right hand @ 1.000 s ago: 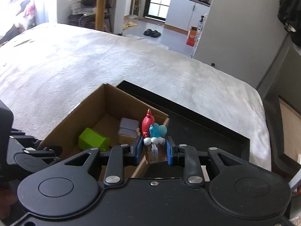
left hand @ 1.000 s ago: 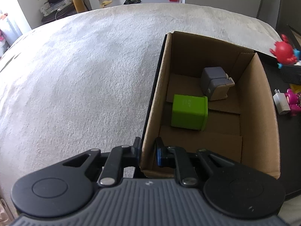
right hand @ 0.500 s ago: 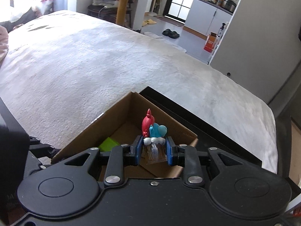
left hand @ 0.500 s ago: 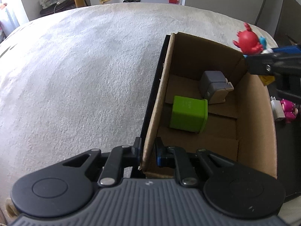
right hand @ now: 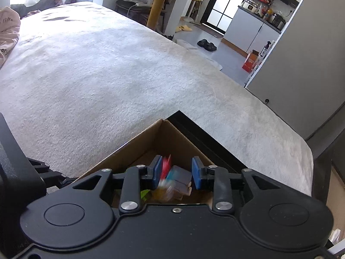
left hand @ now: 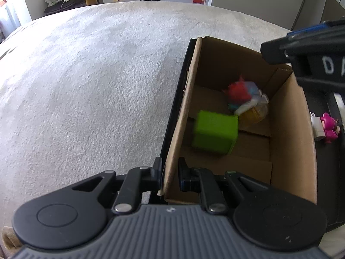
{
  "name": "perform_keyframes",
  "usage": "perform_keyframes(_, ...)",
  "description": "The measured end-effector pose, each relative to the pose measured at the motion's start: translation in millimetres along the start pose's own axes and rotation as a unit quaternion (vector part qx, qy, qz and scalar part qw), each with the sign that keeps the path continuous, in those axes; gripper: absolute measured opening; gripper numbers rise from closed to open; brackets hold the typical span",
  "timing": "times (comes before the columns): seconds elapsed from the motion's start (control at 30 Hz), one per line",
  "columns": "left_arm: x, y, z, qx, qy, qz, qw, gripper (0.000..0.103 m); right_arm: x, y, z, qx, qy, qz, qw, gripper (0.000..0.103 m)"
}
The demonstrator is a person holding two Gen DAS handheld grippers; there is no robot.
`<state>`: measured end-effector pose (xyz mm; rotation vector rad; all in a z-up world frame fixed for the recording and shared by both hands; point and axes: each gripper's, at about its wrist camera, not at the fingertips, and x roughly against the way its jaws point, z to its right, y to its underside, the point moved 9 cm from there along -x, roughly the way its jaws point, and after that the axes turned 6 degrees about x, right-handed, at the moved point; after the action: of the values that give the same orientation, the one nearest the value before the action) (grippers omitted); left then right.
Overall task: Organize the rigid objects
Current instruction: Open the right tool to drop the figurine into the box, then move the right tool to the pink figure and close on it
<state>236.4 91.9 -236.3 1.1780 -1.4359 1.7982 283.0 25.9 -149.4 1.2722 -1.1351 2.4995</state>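
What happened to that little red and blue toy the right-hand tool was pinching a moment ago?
The right gripper opened and let go of the red and blue toy figure, which dropped into the brown cardboard box, landing blurred beside the green plastic cube. The left gripper still clamps the box's wall, and the cube has not moved.

Left gripper (left hand: 169, 172) clamped on box wall at near corner. Right gripper (right hand: 176, 173) above far end, jaws spread apart, holding nothing.
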Motion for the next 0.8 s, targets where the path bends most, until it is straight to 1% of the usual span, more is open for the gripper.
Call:
perform_keyframes(0.07, 0, 0, 0, -0.003, -0.002, 0.001, 1.0, 0.014, 1, 2, 3, -0.006, 0.003, 0.0, 1.0, 0.036)
perform_keyframes(0.23, -1, 1, 2, -0.008, -0.007, 0.0, 0.9999, 0.014, 4, 14, 8, -0.017, 0.004, -0.005, 1.0, 0.041)
perform_keyframes(0.47, 0, 1, 3, -0.019, -0.019, 0.001, 0.9996, 0.014, 9, 48, 19, -0.046, 0.005, -0.02, 0.999, 0.045)
perform_keyframes(0.5, 0, 1, 3, -0.02, -0.02, 0.001, 0.9996, 0.014, 10, 54, 21, -0.051, 0.005, -0.023, 0.998, 0.046)
perform_keyframes(0.57, 0, 1, 4, -0.023, -0.024, 0.001, 0.9995, 0.014, 12, 64, 24, -0.06, 0.008, -0.025, 0.998, 0.052)
perform_keyframes(0.63, 0, 1, 6, -0.026, -0.028, 0.001, 0.9993, 0.014, 14, 72, 28, -0.066, 0.013, -0.027, 0.997, 0.056)
perform_keyframes(0.8, 0, 1, 8, -0.036, -0.04, 0.001, 0.9986, 0.015, 19, 89, 38, -0.085, 0.018, -0.027, 0.996, 0.06)
